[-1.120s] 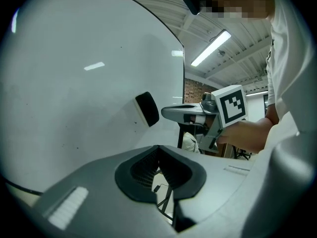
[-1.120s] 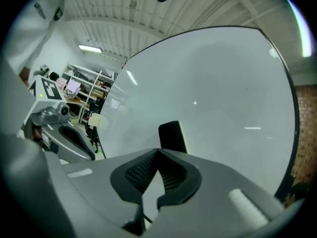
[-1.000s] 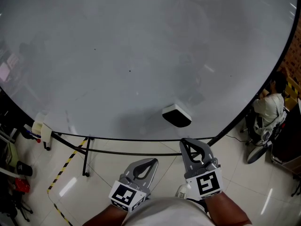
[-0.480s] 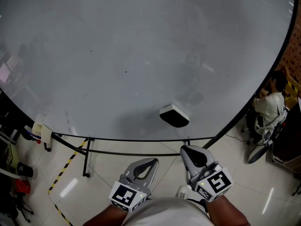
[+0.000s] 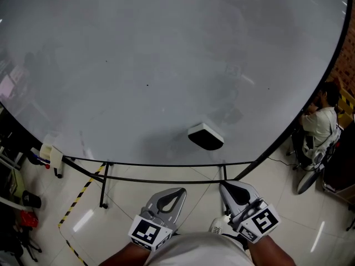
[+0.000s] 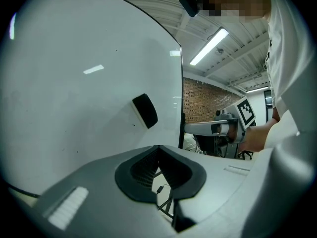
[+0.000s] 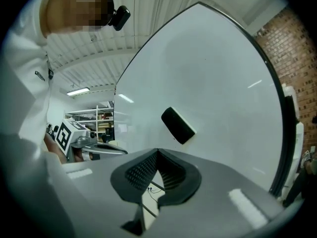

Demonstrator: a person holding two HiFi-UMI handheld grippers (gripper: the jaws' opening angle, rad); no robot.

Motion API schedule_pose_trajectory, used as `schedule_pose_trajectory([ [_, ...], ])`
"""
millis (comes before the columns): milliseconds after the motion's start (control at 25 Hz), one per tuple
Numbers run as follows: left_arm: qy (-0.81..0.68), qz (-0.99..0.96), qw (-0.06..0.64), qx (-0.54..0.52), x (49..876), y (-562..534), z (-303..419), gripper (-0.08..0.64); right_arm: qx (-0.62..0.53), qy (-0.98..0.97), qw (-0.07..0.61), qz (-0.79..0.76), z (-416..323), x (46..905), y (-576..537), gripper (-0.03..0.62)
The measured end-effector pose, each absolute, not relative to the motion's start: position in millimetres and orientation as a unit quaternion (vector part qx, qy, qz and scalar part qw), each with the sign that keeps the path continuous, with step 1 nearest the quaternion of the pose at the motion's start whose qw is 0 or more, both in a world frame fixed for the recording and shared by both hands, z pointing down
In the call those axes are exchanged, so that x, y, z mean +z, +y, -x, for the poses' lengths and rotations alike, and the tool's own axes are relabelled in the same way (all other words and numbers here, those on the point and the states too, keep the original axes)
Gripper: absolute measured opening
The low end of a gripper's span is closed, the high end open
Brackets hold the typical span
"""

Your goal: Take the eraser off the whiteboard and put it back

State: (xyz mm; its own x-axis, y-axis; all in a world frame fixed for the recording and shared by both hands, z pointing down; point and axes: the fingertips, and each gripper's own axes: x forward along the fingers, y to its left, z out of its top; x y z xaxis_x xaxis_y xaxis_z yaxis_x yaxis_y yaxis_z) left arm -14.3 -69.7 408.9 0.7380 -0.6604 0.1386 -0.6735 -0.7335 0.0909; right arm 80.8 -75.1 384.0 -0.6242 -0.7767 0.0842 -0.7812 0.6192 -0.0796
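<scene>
Here: a large whiteboard (image 5: 166,65) on a stand, seen from above by a person holding two grippers.
Eraser (image 5: 206,136): dark with a white side, stuck to the whiteboard near its bottom edge, right of the middle.
Left gripper (image 5: 181,190): jaws closed together, holding nothing, below the board's bottom edge, apart from the eraser.
Right gripper (image 5: 224,185): jaws closed together, empty, just below the bottom edge, under the eraser without touching it.
Floor (image 5: 138,195): pale tiles.

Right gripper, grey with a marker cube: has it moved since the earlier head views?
Yes. The right gripper went down and rightward, away from the large white whiteboard's black lower edge.
</scene>
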Motion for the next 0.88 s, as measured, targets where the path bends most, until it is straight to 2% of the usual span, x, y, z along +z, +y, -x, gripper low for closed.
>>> schedule_pose_trajectory([
  [480, -0.335, -0.938, 0.065, 0.05, 409.8, -70.7, 12.9, 0.017, 0.05, -0.893, 0.052, -0.445, -77.9, 395.1, -70.5, 0.002],
  [880, -0.294, -0.953, 0.06, 0.036, 400.5, -73.2, 47.4, 0.017, 0.028, -0.862, 0.076, -0.5, -46.6, 391.1, -54.9, 0.002],
])
